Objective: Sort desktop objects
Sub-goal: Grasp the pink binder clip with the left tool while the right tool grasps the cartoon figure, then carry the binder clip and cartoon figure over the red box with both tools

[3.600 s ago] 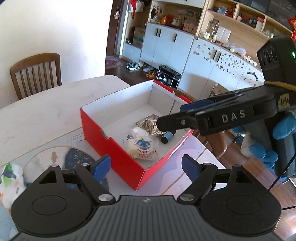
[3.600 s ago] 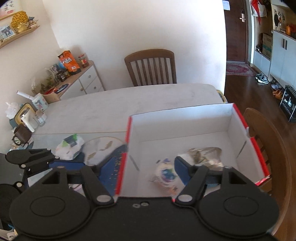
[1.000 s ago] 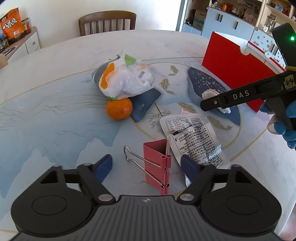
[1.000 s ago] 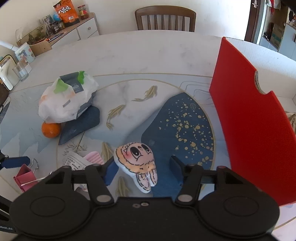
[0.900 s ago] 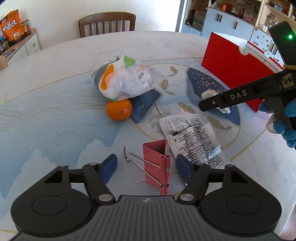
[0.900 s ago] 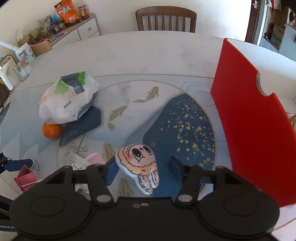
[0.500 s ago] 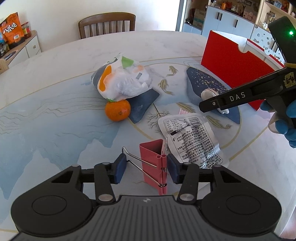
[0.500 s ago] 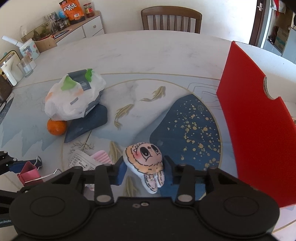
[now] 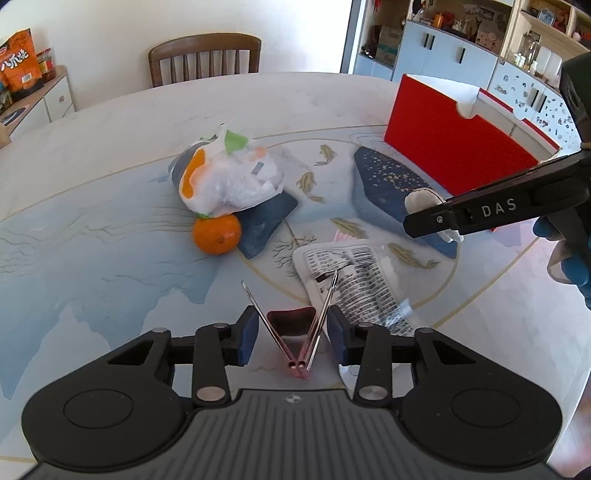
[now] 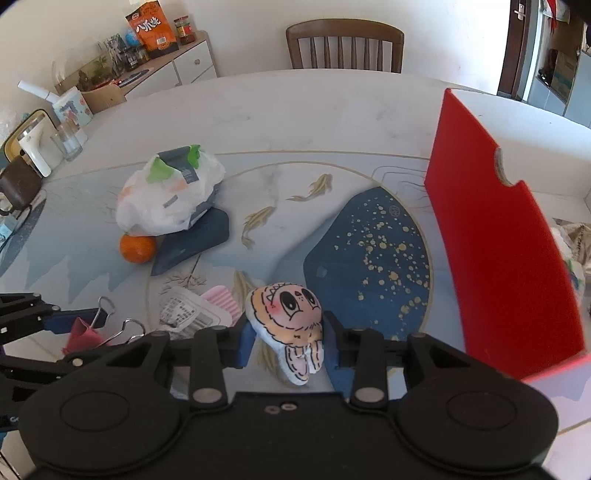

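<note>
Left wrist view shows the left gripper (image 9: 291, 334) with fingers clamped on the red binder clip (image 9: 291, 325) at lower centre. Right wrist view shows the right gripper (image 10: 289, 341) fingers clamped on the plush doll (image 10: 286, 314), with the red box (image 10: 495, 254) at right.

1. "DAS" is printed in white on the black arm of the right gripper (image 9: 436, 221).
2. Big Chinese characters can be seen on the orange snack bag (image 10: 150, 27), roughly "八爪烧".
3. The sachet (image 9: 354, 273) print is too small to be read.

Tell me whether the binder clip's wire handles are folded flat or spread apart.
Spread apart. In the left wrist view the two wire handles fan into a V above the red binder clip, which sits gripped between the left tongs.
</note>
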The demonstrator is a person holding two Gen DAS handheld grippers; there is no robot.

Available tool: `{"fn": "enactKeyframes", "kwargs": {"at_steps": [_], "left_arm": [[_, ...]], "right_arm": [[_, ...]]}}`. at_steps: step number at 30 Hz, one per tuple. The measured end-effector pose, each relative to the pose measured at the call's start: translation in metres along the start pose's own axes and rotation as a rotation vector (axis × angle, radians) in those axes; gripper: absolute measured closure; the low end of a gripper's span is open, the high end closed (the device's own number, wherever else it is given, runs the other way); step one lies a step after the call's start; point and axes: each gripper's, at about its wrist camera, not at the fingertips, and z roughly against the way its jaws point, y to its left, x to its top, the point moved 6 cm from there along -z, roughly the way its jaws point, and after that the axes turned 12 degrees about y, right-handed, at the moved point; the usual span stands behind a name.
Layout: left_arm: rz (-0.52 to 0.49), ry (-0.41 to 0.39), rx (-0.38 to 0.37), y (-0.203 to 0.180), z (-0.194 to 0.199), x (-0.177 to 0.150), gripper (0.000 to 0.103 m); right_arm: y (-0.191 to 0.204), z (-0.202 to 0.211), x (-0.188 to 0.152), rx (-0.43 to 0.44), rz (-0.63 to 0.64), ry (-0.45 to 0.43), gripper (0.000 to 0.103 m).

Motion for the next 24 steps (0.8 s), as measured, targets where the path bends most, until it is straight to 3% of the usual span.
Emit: {"fn": "enactKeyframes", "kwargs": {"at_steps": [14,24], "left_arm": [[0.010,-0.010,-0.011,-0.007,0.013,-0.003,0.076],[0.009,-0.076,-0.051,-0.024,0.047,0.008,0.079]], "right_arm": [[0.000,0.037,-0.020,0.037,-0.003,-0.014,0.066],[-0.008,0.073,-0.029,0.045,-0.015,-0.051,0.066]]}}
